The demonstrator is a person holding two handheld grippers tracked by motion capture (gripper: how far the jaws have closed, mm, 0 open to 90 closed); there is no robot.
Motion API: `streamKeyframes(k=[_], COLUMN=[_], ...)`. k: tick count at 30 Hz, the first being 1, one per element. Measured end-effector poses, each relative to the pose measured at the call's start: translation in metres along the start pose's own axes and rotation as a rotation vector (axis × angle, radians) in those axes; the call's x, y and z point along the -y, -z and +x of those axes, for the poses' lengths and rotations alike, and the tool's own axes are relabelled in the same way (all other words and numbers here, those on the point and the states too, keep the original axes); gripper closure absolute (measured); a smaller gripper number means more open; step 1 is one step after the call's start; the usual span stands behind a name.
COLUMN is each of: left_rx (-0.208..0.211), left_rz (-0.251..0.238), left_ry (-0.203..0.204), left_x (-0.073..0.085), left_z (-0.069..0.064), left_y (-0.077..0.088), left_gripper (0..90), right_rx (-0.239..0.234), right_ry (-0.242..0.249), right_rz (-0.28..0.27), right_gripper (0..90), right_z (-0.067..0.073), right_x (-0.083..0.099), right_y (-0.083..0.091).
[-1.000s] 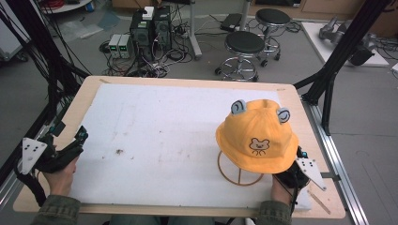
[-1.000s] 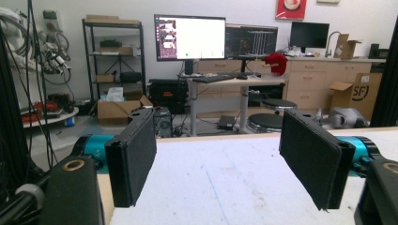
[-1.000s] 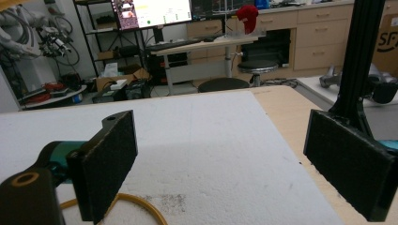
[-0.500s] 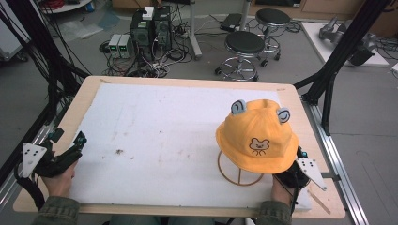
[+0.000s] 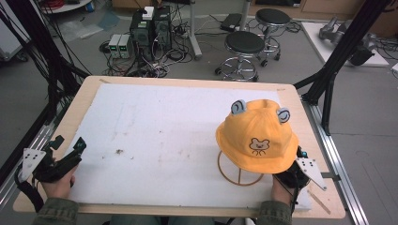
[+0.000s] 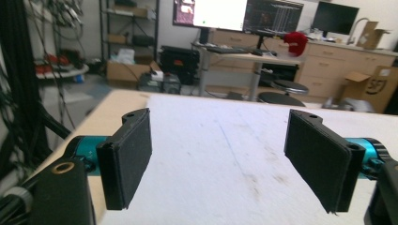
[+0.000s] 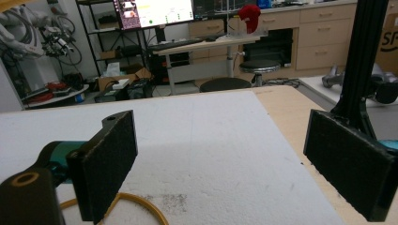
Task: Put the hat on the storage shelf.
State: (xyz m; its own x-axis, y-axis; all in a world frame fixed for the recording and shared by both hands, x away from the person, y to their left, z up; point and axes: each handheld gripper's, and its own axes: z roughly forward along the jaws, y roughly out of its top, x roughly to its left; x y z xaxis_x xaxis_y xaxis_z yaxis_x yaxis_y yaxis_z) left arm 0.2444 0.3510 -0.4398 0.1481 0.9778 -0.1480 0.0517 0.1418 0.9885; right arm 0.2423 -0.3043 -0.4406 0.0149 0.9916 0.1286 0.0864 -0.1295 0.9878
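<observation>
A yellow bucket hat (image 5: 256, 136) with a bear face and two grey ears sits on a round wire stand (image 5: 239, 172) at the table's right. The stand's ring (image 7: 141, 206) curves just below my right gripper (image 7: 225, 164), which is open and holds nothing. In the high view the right gripper (image 5: 300, 157) rests at the near right edge, partly hidden behind the hat's brim. My left gripper (image 5: 69, 143) lies at the near left corner, far from the hat. Its jaws stand wide apart, and the left gripper (image 6: 225, 159) has only bare board between them.
A white foam board (image 5: 178, 126) covers most of the wooden table (image 5: 89, 93). A small dark smudge (image 5: 119, 151) marks the board at the left. Black frame posts (image 5: 328, 79) rise by the right side. Stools (image 5: 244, 47) and electronics stand on the floor beyond the far edge.
My left gripper has slid slightly back toward the near edge. The hat, stand and right gripper have not moved.
</observation>
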Motion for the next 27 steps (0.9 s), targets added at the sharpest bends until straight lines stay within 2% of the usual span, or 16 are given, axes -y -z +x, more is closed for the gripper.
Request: streamKeyframes(k=[2, 5, 7, 16, 27], left_rx=[0.016, 0.031, 0.028, 0.038, 0.044], left_rz=[0.016, 0.025, 0.028, 0.043, 0.041], left_ry=[0.017, 0.002, -0.006, 0.008, 0.019], left_x=[0.0029, 0.0041, 0.0046, 0.0054, 0.0054], left_z=[-0.0013, -0.0044, -0.0051, -0.004, -0.0047], left_y=[0.0001, -0.0006, -0.0013, -0.0027, -0.0049], left_gripper=[23.6, 23.4, 23.4, 23.4, 23.4], right_rx=[-0.002, -0.002, -0.003, -0.004, -0.003], right_ry=[0.001, 0.003, 0.001, -0.016, -0.012], right_rz=[0.0, -0.001, 0.001, 0.005, 0.009], right_gripper=[9.0, 9.0, 9.0, 9.0, 9.0], right_z=[0.0007, 0.0003, -0.0001, -0.0002, -0.0003], right_x=[-0.0001, -0.0001, 0.0001, 0.0002, 0.0003], right_y=[0.0006, 0.001, 0.0007, 0.0007, 0.0028])
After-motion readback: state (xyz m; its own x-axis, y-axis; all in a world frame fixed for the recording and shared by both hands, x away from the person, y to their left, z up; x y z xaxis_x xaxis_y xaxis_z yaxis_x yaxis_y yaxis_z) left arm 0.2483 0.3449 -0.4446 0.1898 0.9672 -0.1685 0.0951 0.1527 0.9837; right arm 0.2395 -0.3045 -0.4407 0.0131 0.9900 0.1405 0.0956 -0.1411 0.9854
